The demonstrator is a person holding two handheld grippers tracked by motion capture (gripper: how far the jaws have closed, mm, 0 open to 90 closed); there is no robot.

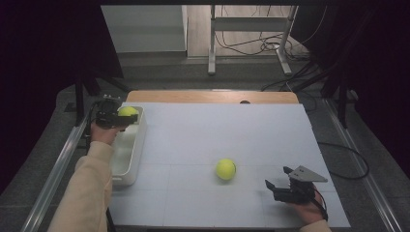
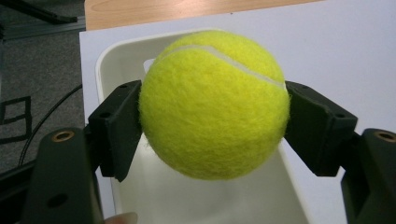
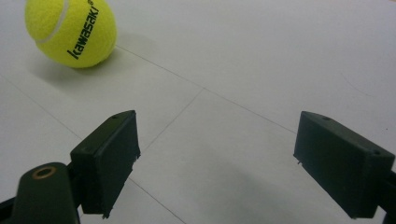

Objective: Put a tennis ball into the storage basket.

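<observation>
My left hand-held gripper (image 2: 212, 116) clamped on a tennis ball (image 2: 214, 105) above the white bin (image 2: 109, 60), my right hand-held gripper (image 3: 217, 163) open, second ball (image 3: 70, 31) ahead on the bench (image 3: 261, 60)

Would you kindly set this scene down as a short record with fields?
left gripper: jaws shut on a fuzzy yellow tennis ball, held above the white plastic bin
right gripper: jaws open, nothing between them, low over the white table top
second yellow tennis ball: lies on the table top, apart from the right gripper
bin: at the table's left edge
</observation>
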